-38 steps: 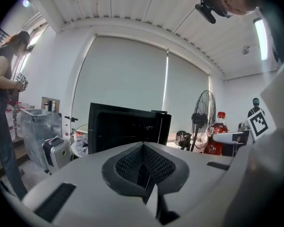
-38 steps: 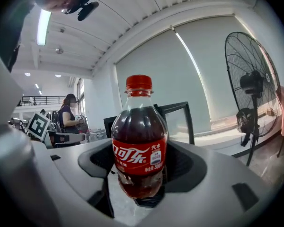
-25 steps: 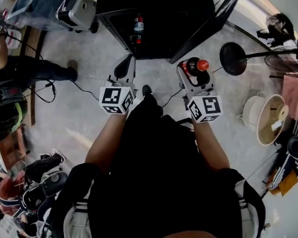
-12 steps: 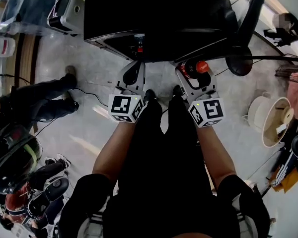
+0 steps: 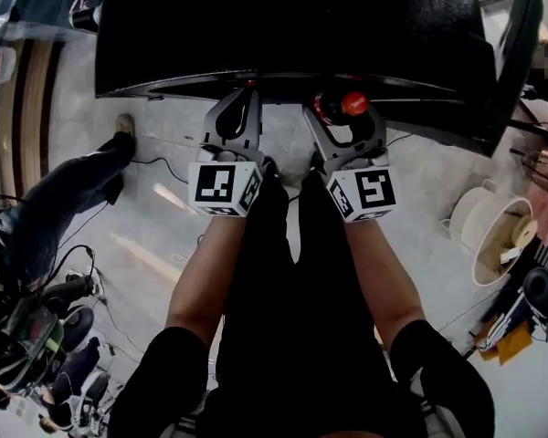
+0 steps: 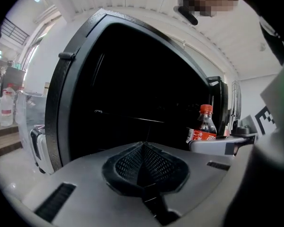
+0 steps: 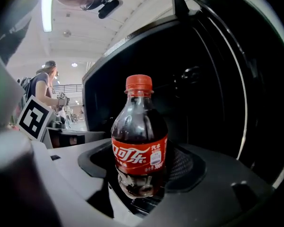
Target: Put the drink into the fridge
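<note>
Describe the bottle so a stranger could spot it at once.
Find the big black fridge standing open ahead of the person. At its mouth, the right gripper is shut on a bottle of dark cola. Its red cap and red label mark it out; the left gripper beside it is shut on nothing.

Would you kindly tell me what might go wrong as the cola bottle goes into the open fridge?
The right gripper grips the cola bottle only low, below its label, so it might tip or slip.
The fridge door stands open close on the right; the gripper could knock it.
The fridge is dark inside, so a shelf edge could be misjudged.
</note>
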Demonstrator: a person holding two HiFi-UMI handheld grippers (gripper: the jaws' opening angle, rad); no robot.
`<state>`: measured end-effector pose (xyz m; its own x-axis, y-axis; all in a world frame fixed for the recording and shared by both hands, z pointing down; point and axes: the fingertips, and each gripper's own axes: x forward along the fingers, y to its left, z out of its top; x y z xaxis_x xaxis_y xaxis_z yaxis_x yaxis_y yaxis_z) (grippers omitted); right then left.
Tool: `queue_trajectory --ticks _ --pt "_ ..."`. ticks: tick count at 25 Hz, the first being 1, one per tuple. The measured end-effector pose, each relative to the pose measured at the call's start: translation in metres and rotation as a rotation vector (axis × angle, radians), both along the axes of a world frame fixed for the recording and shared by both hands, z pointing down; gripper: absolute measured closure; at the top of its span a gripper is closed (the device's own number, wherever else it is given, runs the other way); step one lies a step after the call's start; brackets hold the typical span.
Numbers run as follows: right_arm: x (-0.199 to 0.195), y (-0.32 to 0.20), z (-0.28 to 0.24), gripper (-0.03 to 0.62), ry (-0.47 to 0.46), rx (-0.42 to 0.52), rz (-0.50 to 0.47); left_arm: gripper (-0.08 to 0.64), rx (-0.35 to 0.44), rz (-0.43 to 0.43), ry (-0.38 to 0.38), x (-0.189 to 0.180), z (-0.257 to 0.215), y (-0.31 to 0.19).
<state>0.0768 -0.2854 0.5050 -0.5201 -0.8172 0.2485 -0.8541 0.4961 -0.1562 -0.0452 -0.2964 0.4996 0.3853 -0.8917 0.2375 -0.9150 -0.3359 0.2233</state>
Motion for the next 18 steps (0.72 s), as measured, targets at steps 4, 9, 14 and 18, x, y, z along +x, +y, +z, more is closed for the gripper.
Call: queue_trajectory --ticks 4,9,14,18 --pt "-0.007 -0.024 0.022 0.285 -0.010 0.013 0.011 0.545 -0.011 -0.035 -0.011 -0.005 0.027 -0.018" --pt "-0.017 -0.050 0.040 0.285 -0.034 0.047 0.023 0.545 -0.011 -0.055 -0.015 -0.005 0.047 -0.033" --pt "-0.021 -0.076 0.054 0.285 -0.007 0.081 0.021 0.545 -0.015 -0.031 -0.043 0.000 0.058 -0.044" --pt "-0.027 -0.097 0.064 0.285 0.039 0.112 0.011 0.545 0.013 -0.057 -0.010 -0.001 0.054 -0.058"
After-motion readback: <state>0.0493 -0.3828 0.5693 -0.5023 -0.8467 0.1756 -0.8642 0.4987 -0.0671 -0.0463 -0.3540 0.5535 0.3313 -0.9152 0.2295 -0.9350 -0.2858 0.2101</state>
